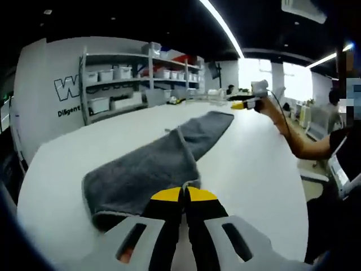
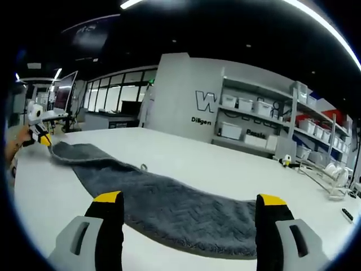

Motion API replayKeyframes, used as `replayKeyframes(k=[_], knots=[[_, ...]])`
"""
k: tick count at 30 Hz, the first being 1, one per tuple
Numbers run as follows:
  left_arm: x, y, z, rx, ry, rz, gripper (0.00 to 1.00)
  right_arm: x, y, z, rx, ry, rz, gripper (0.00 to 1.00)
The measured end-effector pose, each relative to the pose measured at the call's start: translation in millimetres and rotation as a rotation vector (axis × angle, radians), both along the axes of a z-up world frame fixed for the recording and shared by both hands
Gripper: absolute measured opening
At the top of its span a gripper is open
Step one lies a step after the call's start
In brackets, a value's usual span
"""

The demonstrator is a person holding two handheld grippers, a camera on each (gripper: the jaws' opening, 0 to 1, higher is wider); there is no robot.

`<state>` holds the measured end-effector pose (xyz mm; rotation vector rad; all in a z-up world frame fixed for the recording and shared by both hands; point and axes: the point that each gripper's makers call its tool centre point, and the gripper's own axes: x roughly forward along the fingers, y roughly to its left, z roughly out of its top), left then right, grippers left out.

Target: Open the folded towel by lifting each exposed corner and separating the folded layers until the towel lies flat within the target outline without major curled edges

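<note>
The grey towel (image 1: 163, 158) lies stretched as a long strip on the white desk (image 1: 254, 169), its long axis running from the lower middle of the left gripper view up toward the upper right. The left gripper (image 1: 185, 195) sits at the near end, its yellow-tipped jaws pressed together at the towel's edge; it looks to be pinching the hem, though the cloth between the tips is hard to make out. In the right gripper view the towel (image 2: 169, 206) crosses from the left edge down to the lower right, and the right gripper (image 2: 190, 203) hangs over that end with its jaws spread wide, holding nothing. Each gripper is thus nearest its own end, and the left gripper (image 2: 39, 134) shows far off at the left edge.
</note>
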<state>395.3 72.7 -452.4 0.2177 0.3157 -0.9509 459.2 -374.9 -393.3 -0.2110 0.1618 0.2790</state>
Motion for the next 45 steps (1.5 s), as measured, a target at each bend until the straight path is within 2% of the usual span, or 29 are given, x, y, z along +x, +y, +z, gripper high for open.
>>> replayKeyframes(k=[2,4,9,13,15,17,20,22,24,27,30,34,36,38,42,45], knots=[[0.4,1,-9.1,0.016,0.004,0.014,0.02,-1,0,-0.9,0.002,0.001,-0.001,0.99],[-0.1,2,-21.2,0.076,0.005,0.018,0.02,-1,1,-3.3,0.001,0.009,0.000,0.98],[-2.7,-1,-28.4,0.109,0.010,0.012,0.03,-1,0,-4.0,0.003,0.015,0.000,0.98],[-5.4,-2,-22.1,0.097,0.021,0.016,0.26,-1,-2,-3.2,0.008,0.013,-0.005,0.98],[-9.6,-7,-16.0,0.087,0.012,0.009,0.31,0,-2,-4.3,0.004,0.019,-0.004,0.98],[-15.6,-20,-3.9,0.034,-0.008,-0.019,0.35,-1,0,-4.9,0.002,0.020,0.000,0.98],[-24.0,-39,17.5,-0.081,-0.012,-0.073,0.46,-1,2,-6.2,0.001,0.024,0.004,0.98],[-26.9,-46,24.5,-0.111,-0.016,-0.080,0.55,0,4,-7.8,-0.001,0.032,0.012,0.99],[-25.4,-51,28.2,-0.097,-0.031,-0.067,0.65,1,4,-9.0,-0.007,0.038,0.013,0.99],[-17.2,-53,23.9,-0.037,-0.049,-0.031,0.84,1,5,-10.3,-0.015,0.042,0.014,0.99],[-12.9,-57,20.5,-0.007,-0.099,-0.041,0.91,0,7,-11.4,-0.018,0.044,0.024,0.98],[-10.9,-58,9.5,0.006,-0.073,-0.053,0.97,2,11,-18.3,-0.051,0.060,0.030,0.99],[-9.6,-57,4.8,0.009,-0.061,-0.051,0.99,3,17,-20.0,-0.065,0.064,0.054,0.99],[-7.0,-54,2.7,0.015,-0.053,-0.044,0.99,5,32,-16.8,-0.081,0.050,0.121,0.98],[-9.1,-58,5.6,-0.006,-0.045,-0.045,0.99,12,62,-18.1,-0.279,0.056,0.203,0.99],[-13.1,-59,10.4,-0.007,-0.054,-0.051,0.99,19,95,-17.4,-0.286,0.076,0.300,0.99]])
